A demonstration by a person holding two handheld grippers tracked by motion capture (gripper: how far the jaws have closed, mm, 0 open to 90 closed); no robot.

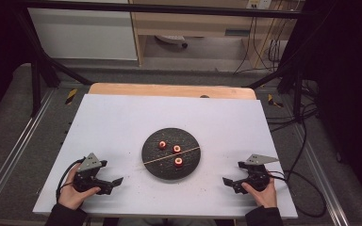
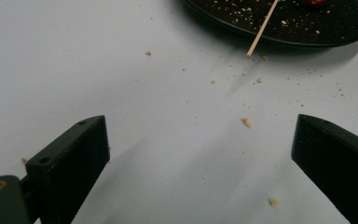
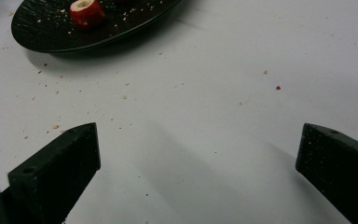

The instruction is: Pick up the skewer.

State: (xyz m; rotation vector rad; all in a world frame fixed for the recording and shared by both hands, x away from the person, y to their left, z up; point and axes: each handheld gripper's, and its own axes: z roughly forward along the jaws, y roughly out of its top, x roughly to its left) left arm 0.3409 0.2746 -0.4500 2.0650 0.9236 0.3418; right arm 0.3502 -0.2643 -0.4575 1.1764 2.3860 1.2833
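A black round plate (image 1: 189,141) lies mid-table with three red, white-cored food pieces (image 1: 176,149) on it and a wooden skewer (image 1: 169,156) across it. My left gripper (image 1: 115,184) rests at the near left of the white board, open, with nothing between its jaws. My right gripper (image 1: 229,185) mirrors it at the near right, open and empty. Ahead of the left gripper (image 2: 200,140) are the plate's edge (image 2: 307,23) and the skewer's tip (image 2: 262,30). Beyond the right gripper (image 3: 198,149) are the plate (image 3: 51,32) and one red piece (image 3: 86,12).
Crumbs (image 2: 246,122) are scattered over the white board (image 1: 122,117) around the plate. A wooden table edge (image 1: 169,89) shows behind the board. A black frame and cables (image 1: 301,141) stand at the sides, beyond the board.
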